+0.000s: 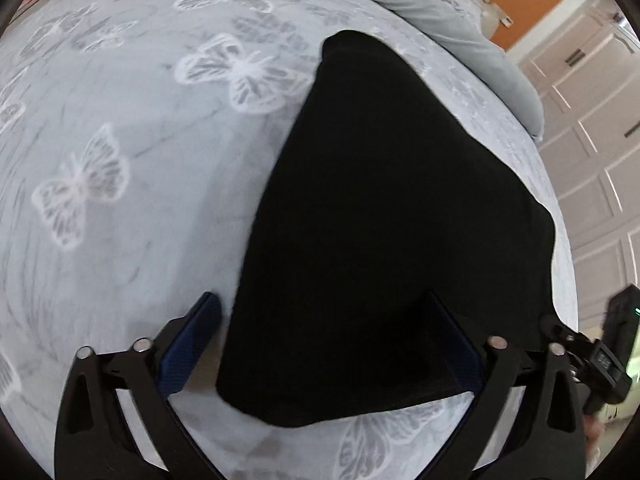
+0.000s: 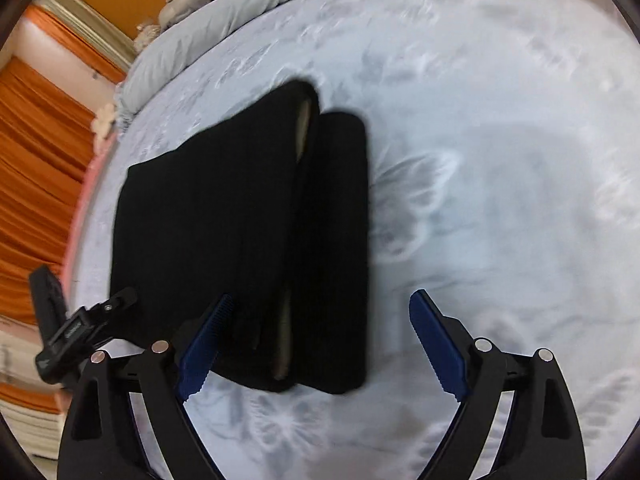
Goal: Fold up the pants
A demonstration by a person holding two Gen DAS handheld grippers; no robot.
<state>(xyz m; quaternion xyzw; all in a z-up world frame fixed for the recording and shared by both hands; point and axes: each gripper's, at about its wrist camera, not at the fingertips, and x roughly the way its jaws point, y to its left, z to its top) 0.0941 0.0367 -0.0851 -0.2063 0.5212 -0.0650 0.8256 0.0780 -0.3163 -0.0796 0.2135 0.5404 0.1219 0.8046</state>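
Black folded pants [image 2: 240, 240], butterfly-printed sheet [image 2: 500, 200].

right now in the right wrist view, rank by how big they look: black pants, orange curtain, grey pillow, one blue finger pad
1. black pants
2. orange curtain
3. grey pillow
4. blue finger pad

Curtain and pillow are both cut off by the picture's edge, so their order is unsure; the pad looks enlarged by nearness.

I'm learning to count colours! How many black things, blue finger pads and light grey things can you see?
Black pants: 1
Black grippers: 2, left gripper and right gripper
Blue pads: 4, two on each gripper, such as
Light grey butterfly bedsheet: 1
Light grey duvet: 1
Total: 9
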